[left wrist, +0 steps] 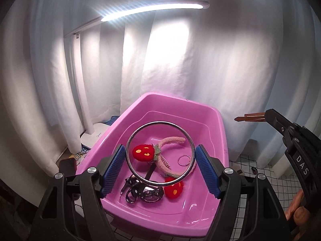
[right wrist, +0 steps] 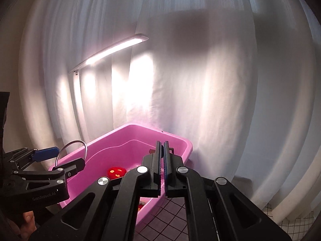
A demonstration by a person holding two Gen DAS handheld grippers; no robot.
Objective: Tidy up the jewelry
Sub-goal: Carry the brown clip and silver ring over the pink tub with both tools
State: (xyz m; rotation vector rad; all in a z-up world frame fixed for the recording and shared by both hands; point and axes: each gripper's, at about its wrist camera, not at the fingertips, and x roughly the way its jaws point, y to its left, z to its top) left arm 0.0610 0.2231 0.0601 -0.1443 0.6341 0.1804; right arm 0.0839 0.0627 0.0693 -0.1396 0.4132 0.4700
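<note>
Spread around a thin silver metal bangle, the left gripper pinches it between ribbed blue pads, holding the round hoop upright above the glossy pink plastic tub. Both right gripper fingers are pressed together with nothing between them, over the tub's right rim. Only the left wrist view shows the tub floor: a fuzzy pink headband with red felt strawberries, a small wire ring, and a black watch near the front wall.

Right gripper fingers together — above pink bin.
</note>
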